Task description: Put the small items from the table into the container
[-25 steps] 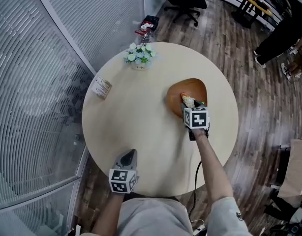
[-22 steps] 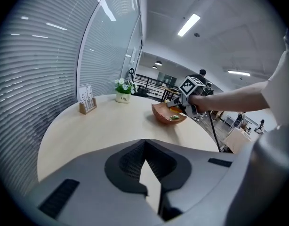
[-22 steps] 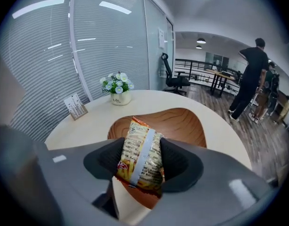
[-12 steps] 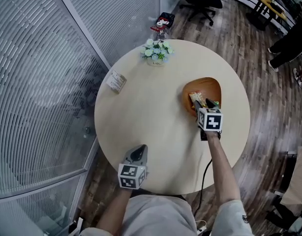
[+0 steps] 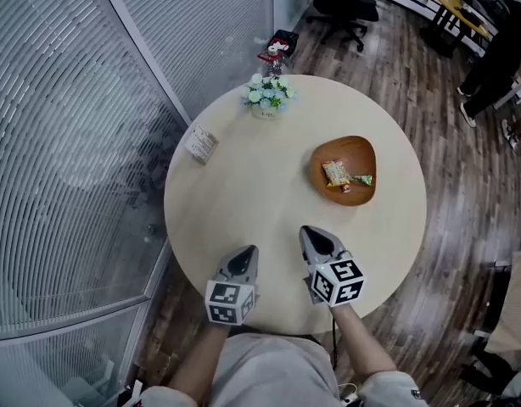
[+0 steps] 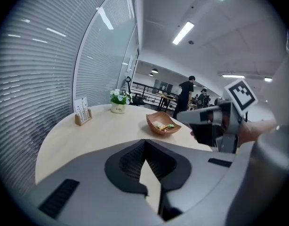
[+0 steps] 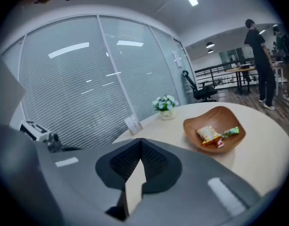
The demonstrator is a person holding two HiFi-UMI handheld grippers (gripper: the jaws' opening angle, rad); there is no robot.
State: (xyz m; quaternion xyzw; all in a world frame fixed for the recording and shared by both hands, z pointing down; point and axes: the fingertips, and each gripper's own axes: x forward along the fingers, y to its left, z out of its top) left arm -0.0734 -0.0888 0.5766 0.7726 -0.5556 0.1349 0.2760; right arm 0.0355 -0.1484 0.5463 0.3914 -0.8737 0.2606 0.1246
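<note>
A brown wooden bowl [image 5: 355, 150] sits on the right half of the round table [image 5: 243, 202]. It holds a yellow snack packet [image 5: 336, 174] and a green-wrapped candy [image 5: 363, 179]. Both grippers hover over the table's near edge, well short of the bowl. My left gripper [image 5: 248, 253] is shut and empty. To its right, my right gripper [image 5: 306, 232] is also shut with nothing between its jaws. In the left gripper view the bowl [image 6: 154, 118] lies ahead, and the right gripper [image 6: 182, 119] reaches in from the right. In the right gripper view the bowl [image 7: 215, 117] and its packets [image 7: 208, 133] lie ahead to the right.
A small pot of white flowers [image 5: 267, 96] stands at the table's far edge. A card stand [image 5: 201, 143] stands at the left edge. A curved glass wall with blinds runs along the left. An office chair [image 5: 341, 2] and a person [image 5: 498, 49] are beyond the table.
My right gripper has drawn back from the bowl to the table's near edge and its jaws have shut, leaving the packets in the bowl. The left gripper has hardly moved.
</note>
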